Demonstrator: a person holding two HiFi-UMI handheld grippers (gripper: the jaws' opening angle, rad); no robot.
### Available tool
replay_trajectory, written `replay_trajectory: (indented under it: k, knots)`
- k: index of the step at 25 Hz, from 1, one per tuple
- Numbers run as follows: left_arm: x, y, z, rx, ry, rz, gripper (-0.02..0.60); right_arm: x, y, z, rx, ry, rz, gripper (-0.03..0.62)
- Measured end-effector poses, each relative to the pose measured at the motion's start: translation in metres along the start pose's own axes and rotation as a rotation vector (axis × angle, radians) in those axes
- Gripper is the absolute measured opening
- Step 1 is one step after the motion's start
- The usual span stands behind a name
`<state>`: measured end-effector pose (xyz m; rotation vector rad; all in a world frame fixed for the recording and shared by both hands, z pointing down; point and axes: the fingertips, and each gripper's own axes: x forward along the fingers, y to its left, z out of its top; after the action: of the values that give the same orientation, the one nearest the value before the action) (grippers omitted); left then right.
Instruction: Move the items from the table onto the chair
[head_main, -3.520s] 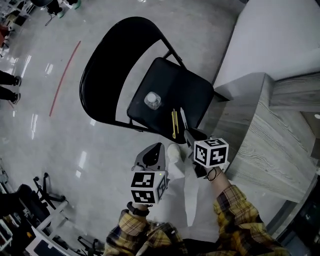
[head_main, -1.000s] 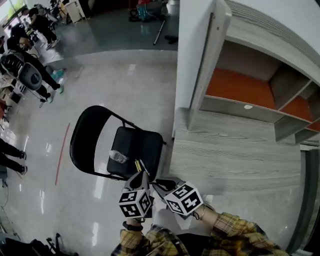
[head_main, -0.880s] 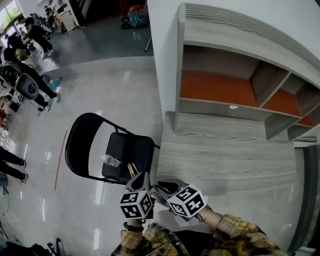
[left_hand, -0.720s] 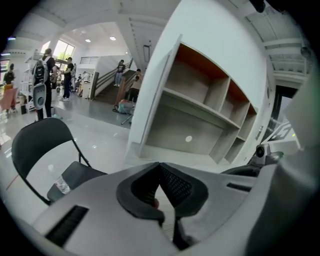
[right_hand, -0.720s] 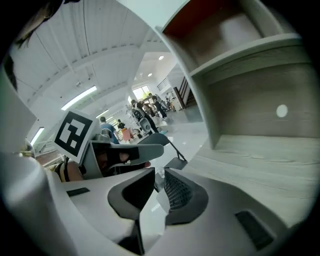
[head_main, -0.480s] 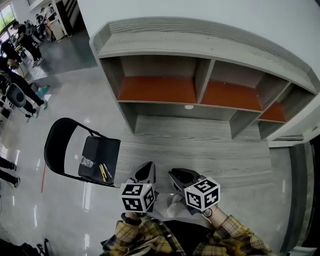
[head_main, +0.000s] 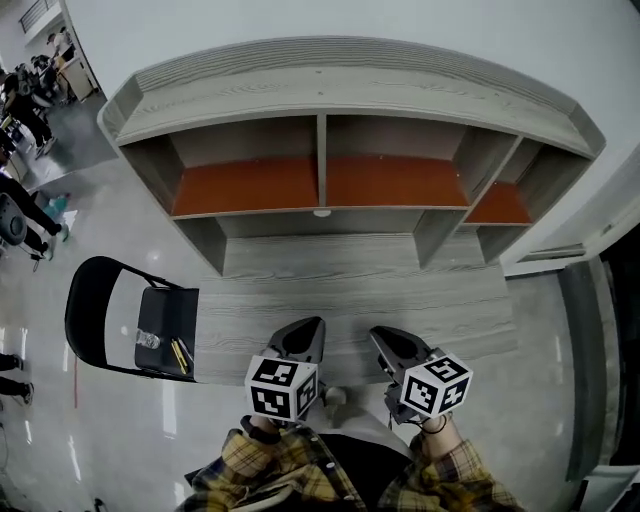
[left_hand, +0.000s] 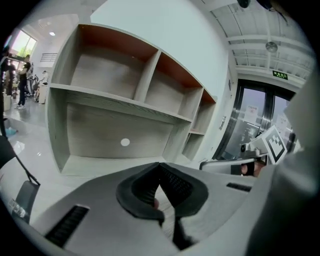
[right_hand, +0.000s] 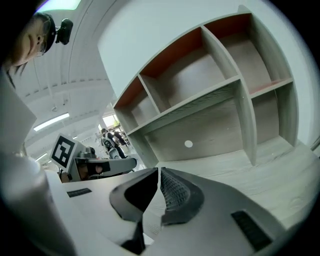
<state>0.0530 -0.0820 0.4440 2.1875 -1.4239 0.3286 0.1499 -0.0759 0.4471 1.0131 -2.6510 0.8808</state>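
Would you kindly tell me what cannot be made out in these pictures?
- Things on the chair seat: head view, too small; only a clear bottle and yellow sticks show.
- Chair: left gripper view, cut off by the left edge.
- Near edge of the table: head view, hidden behind the shut left gripper and the right gripper, whose empty jaws are closing.
- The people: head view, tiny, cut by the left edge.

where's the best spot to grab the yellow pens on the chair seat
Probably mid-shaft, coming straight down from above with the jaws set across their length. The yellow pens lie flat and close together on the folding chair's seat, so they look too thin and low to take from the side.
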Motion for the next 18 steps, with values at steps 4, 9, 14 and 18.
replay_trajectory:
  k: [4,9,14,18]
  knots:
    - [0.001,-0.01,0.007,0.02,0.001,-0.038,0.003,-0.011,0.001,0.014,-0.03,-0.041,-0.033,0.02]
    - [-0.008,-0.013,0.016,0.04,-0.001,-0.056,0.003,-0.018,0.012,0.026,-0.029,-0.06,-0.037,0.018]
    - [-0.009,-0.002,0.024,0.034,-0.015,-0.051,0.003,-0.013,0.019,0.035,-0.046,-0.069,-0.027,0.018]
    - [-0.01,0.003,0.026,0.04,-0.022,-0.053,0.003,-0.01,0.022,0.037,-0.048,-0.074,-0.023,0.018]
